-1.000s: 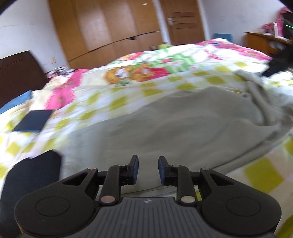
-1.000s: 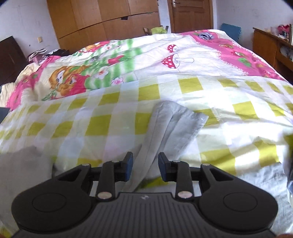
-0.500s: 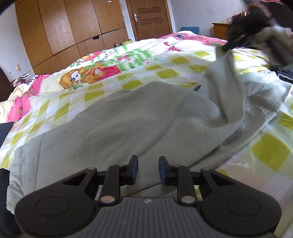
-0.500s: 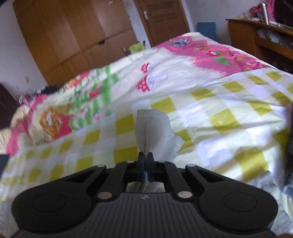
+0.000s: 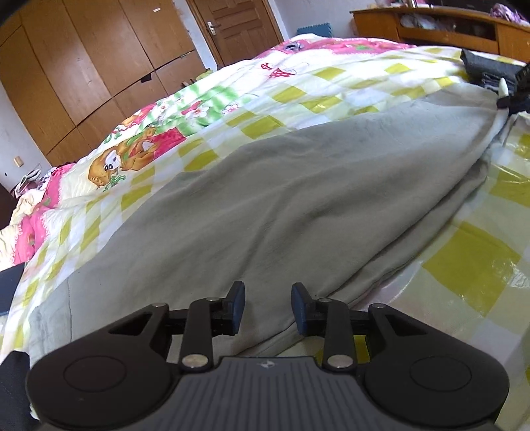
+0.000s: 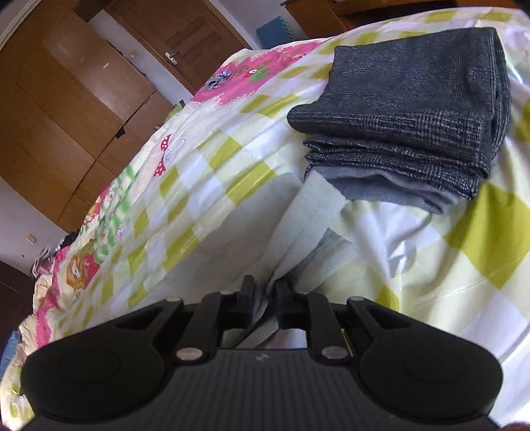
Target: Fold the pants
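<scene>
Light grey pants [image 5: 281, 185] lie stretched across the checked bedspread, one layer folded over another. My left gripper [image 5: 267, 310] is open and empty, just above the near edge of the pants. My right gripper [image 6: 265, 300] is shut on the leg end of the pants [image 6: 308, 205], holding it low over the bed. The right gripper also shows at the far right of the left wrist view [image 5: 516, 89], at the pants' far end.
A stack of folded dark grey clothes [image 6: 407, 109] lies on the bed just beyond the right gripper. The bedspread [image 5: 463, 258] has yellow checks and cartoon prints. Wooden wardrobes [image 5: 82, 66], a door and a desk [image 5: 447, 23] stand beyond the bed.
The right gripper closed on the pants leg end, lifted it and carried it across to beside the dark stack. The pants now lie flatter and stretched. The left gripper stayed open.
</scene>
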Demonstrator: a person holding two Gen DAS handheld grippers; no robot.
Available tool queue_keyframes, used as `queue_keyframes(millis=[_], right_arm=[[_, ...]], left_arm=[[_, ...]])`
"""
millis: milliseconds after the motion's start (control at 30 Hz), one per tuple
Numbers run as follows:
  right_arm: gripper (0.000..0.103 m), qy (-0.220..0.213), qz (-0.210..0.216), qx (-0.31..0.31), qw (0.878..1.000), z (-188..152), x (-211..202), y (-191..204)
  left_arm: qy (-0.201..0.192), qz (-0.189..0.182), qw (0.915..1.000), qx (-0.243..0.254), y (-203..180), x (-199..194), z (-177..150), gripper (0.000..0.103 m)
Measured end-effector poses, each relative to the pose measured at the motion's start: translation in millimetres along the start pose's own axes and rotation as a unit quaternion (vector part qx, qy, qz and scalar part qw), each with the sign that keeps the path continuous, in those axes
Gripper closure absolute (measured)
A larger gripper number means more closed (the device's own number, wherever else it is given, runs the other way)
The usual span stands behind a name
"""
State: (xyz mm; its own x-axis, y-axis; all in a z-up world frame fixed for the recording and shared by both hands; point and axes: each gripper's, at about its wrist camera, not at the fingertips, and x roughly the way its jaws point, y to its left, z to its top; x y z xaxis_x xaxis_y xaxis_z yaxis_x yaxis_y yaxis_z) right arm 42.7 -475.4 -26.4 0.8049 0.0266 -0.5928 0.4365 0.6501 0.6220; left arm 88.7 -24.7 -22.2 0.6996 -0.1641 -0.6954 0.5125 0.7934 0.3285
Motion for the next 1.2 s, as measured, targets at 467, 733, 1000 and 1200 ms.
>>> queue_keyframes(millis=[467, 733, 1000, 1200], right_arm=[[0.056, 0.007, -0.036, 0.026, 0.999, -3, -38, -18], [0.038, 0.009, -0.007, 0.062, 0.998, -8, 6, 1], [0.1, 0.025, -0.018, 0.066, 0.997, 9, 14, -15], [0.097, 0.044, -0.096, -0.006, 0.994, 25, -17, -29]], left_arm=[[-0.002, 0.003, 0.9999, 0.017, -6, -6, -2, 0.057], [-0.012, 0.003, 0.9997, -0.023, 5, -14, -16, 0.051], [-0.003, 0.018, 0.9994, -0.029, 11, -20, -20, 0.051], [-0.006, -0.021, 0.9998, -0.004, -16, -36, -23, 0.051]])
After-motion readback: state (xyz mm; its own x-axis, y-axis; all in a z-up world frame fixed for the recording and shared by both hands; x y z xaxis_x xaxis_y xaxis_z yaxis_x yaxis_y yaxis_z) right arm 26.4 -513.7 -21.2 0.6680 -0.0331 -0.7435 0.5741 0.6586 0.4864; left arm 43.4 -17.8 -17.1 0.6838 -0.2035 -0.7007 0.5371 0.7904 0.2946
